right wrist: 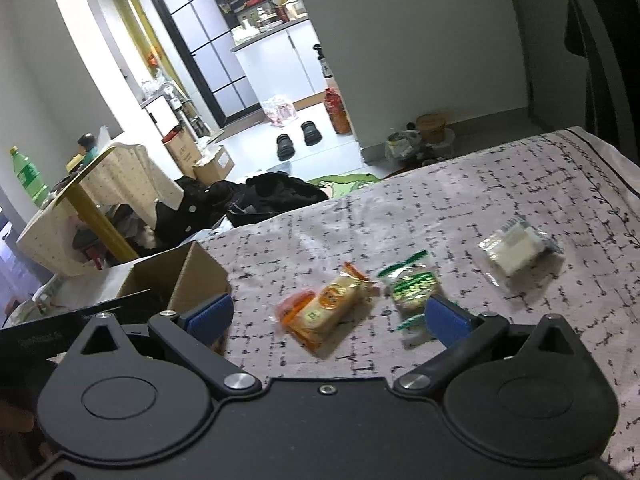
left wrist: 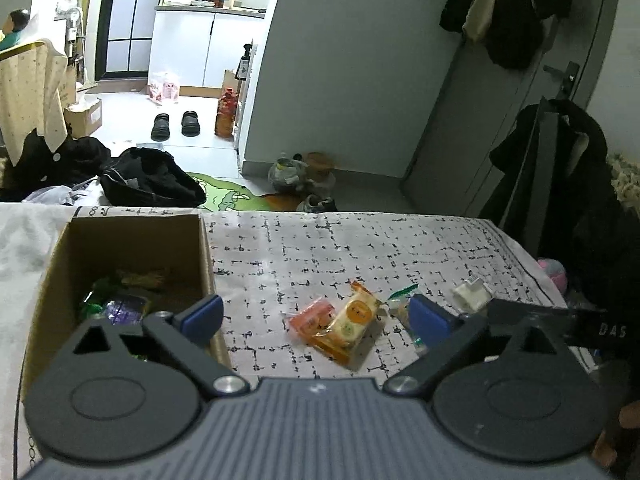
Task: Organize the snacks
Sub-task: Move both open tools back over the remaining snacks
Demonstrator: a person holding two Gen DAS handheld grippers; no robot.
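Both tongs, left (left wrist: 316, 316) and right (right wrist: 328, 314), spread and empty above yellow snack pack (right wrist: 326, 310); likely next: grasp it, carry to cardboard box (left wrist: 132, 236).

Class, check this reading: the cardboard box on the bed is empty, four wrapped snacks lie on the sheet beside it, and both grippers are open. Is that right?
Not quite: the box is not empty. The left wrist view shows wrappers already lying in it. The rest stands: four snacks on the sheet, orange, yellow, green and white, and both the left gripper and right gripper open.
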